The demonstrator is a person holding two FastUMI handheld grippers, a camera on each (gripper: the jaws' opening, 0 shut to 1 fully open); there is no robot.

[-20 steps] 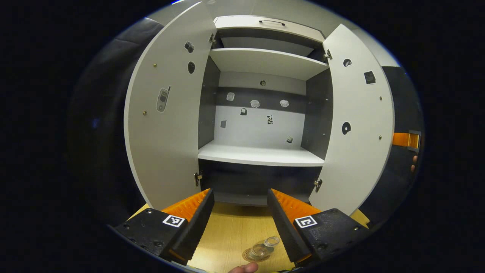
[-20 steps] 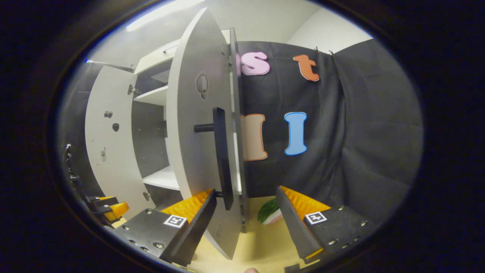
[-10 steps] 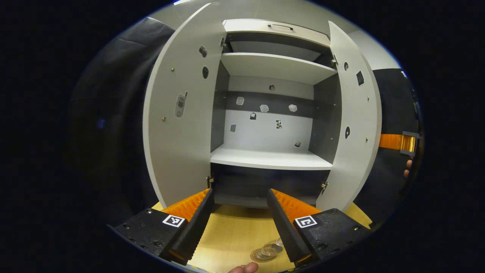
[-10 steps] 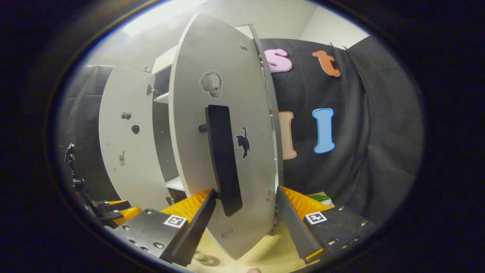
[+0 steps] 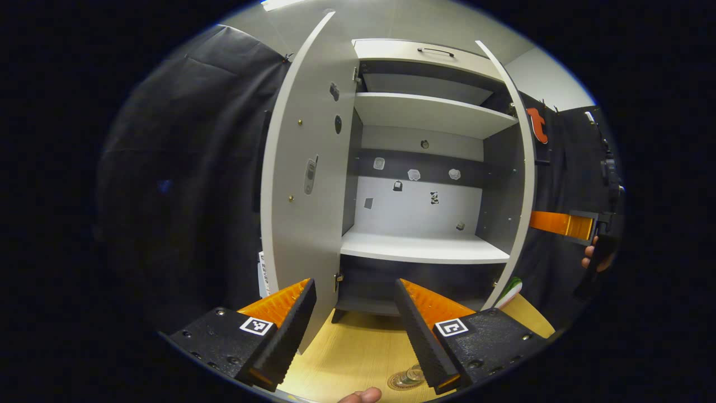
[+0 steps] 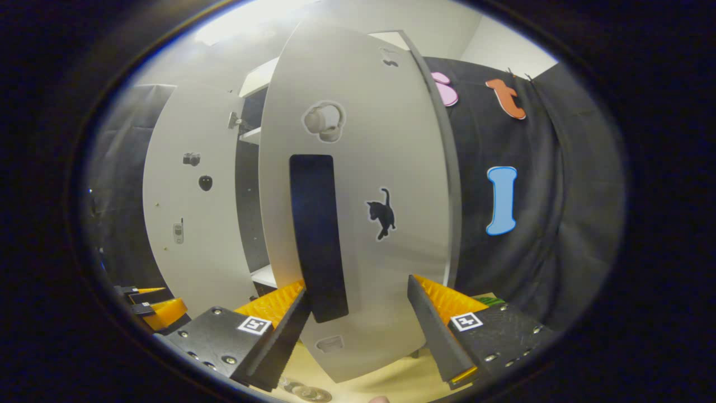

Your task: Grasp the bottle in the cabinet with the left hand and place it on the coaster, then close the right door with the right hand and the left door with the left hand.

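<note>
The cabinet (image 5: 425,168) is standing open in the left gripper view, its shelves bare, and the right door (image 6: 358,212) is swinging across the right gripper view, partway closed by the look of its angle. The right hand-held gripper (image 6: 358,319) is sitting low against that door's outer face with its fingers spread wide apart, clamped on nothing; the dark handle (image 6: 316,235) is hanging just above its left finger, and whether that finger is actually touching the handle is hard to tell. To finish this well, I'd say keep pushing flat on the panel near the handle side, follow the door's arc, and ease off as it meets the cabinet so it is not bouncing back. The left door (image 5: 305,190) is standing wide open, edge-on in the left gripper view, waiting its turn. The left hand-held gripper (image 5: 352,327) is hovering over the desk (image 5: 347,352), fingers apart and empty, well placed to stay clear until the right door is shut. Down by its right finger, the bottle (image 5: 414,374) is sitting on the coaster (image 5: 404,382), so that step is looking done; mind not to knock it when reaching for the left door.
</note>
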